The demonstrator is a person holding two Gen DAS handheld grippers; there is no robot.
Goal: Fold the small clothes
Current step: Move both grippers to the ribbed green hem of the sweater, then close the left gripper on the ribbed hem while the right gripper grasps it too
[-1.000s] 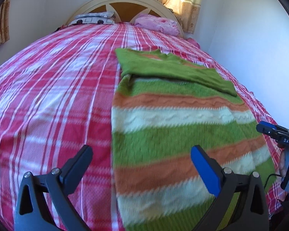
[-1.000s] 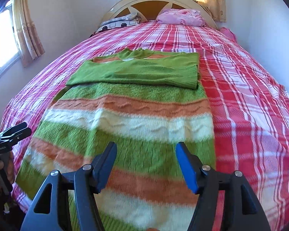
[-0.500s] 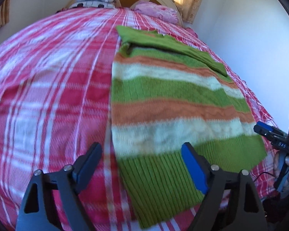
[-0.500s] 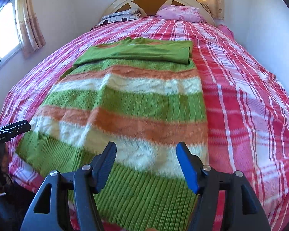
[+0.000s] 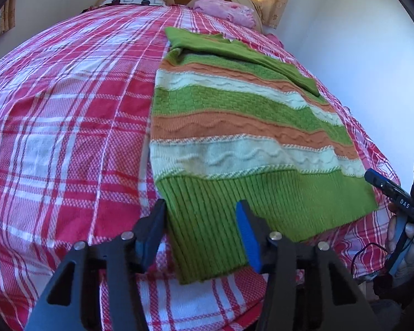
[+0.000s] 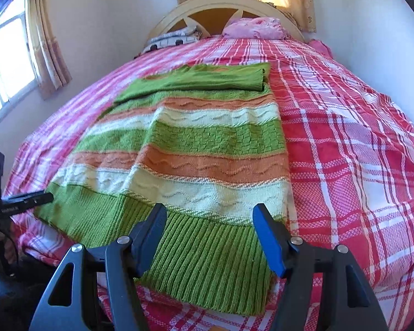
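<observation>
One fold looks done on the green, orange and cream striped knitted sweater (image 5: 234,127), which lies flat on the red and white checked bedspread (image 5: 69,110): its green sleeves (image 6: 207,78) are laid across the chest near the headboard. The body is still at full length. The left gripper (image 5: 200,237) is closing around the ribbed hem's corner, pads not yet pressing; the right gripper (image 6: 209,238) stands open over the other corner, holding nothing.

bedspread (image 6: 358,143) right of sweater (image 6: 207,143) lies open
</observation>
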